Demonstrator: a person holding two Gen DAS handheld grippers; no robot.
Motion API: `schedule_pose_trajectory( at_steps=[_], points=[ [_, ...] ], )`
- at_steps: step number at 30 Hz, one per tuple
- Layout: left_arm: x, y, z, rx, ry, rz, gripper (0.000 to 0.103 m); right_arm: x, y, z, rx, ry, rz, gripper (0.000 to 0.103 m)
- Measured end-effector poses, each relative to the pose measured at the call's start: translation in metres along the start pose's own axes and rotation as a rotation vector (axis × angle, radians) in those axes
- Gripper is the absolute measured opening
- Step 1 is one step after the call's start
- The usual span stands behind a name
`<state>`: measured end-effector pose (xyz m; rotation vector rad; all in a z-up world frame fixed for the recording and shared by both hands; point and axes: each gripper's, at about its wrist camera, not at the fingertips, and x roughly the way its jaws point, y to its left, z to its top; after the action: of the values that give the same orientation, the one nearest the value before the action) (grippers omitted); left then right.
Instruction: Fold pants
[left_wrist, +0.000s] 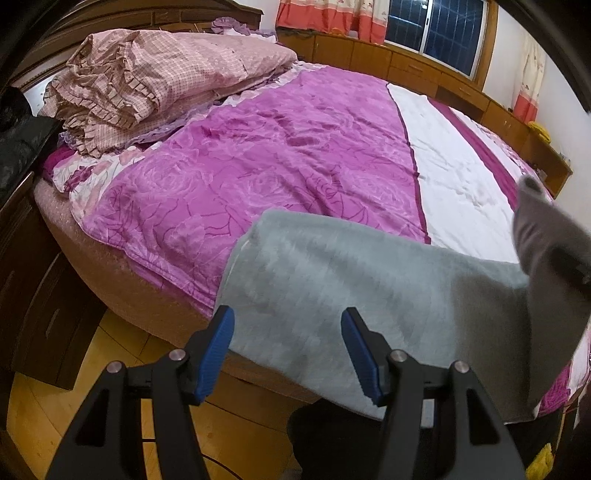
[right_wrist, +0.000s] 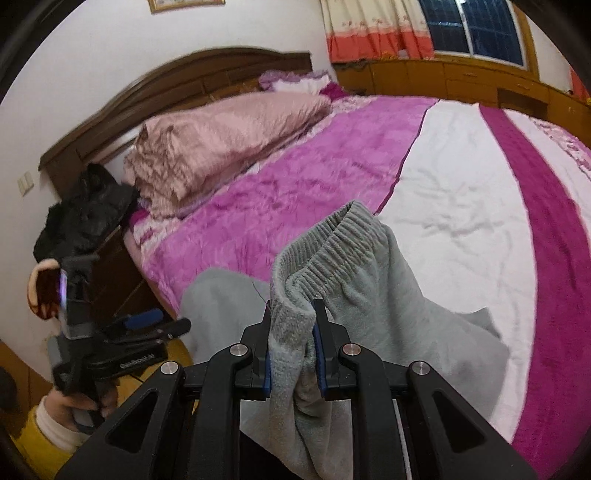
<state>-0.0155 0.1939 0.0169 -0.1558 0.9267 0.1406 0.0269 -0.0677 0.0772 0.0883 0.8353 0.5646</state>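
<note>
Mid-fold: right gripper (right_wrist: 291, 332) clenched on pants (right_wrist: 354, 280) waistband at frame centre; left gripper (left_wrist: 288, 350) released, needing a leg hem.

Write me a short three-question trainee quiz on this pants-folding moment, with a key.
1. True or false: the left gripper is clamped on the gray pants.
2. Which part of the pants does the right gripper pinch? A) a leg cuff B) fabric by the elastic waistband C) nothing
3. Fill in: the pants lie on a ___ with a purple bedspread.

Key: 1 false, its jaws stand open; 2 B; 3 bed.
</note>
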Motion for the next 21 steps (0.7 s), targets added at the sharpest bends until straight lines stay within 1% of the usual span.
schedule_pose_trajectory(
  at_steps=[4, 8, 11, 12, 16, 17, 18, 21],
  points=[
    [0.002, 0.002, -0.001, -0.009, 0.006, -0.011, 0.063, 0.027, 0.000, -0.010, 0.004, 0.062, 0.004, 0.010],
    [0.002, 0.002, -0.002, -0.015, 0.010, -0.036, 0.063, 0.051, 0.002, -0.020, 0.027, 0.116, 0.001, 0.013],
    [0.001, -0.001, -0.002, -0.015, 0.010, -0.052, 0.063, 0.058, 0.002, -0.026, 0.049, 0.137, 0.021, 0.020],
    [0.000, -0.003, -0.003, -0.014, 0.009, -0.059, 0.063, 0.058, 0.003, -0.027, 0.053, 0.140, 0.029, 0.023],
    [-0.004, -0.009, -0.002, -0.010, 0.004, -0.088, 0.063, 0.049, 0.007, -0.030, 0.044, 0.141, 0.068, 0.029],
    [-0.005, -0.012, -0.002, -0.009, 0.003, -0.097, 0.063, 0.044, 0.008, -0.032, 0.041, 0.140, 0.078, 0.032],
    [-0.007, -0.014, -0.002, -0.009, 0.002, -0.111, 0.063, 0.040, 0.008, -0.033, 0.039, 0.138, 0.083, 0.035],
    [-0.011, -0.021, -0.001, -0.011, 0.000, -0.152, 0.063, 0.024, 0.006, -0.036, 0.030, 0.124, 0.079, 0.038]
  ],
)
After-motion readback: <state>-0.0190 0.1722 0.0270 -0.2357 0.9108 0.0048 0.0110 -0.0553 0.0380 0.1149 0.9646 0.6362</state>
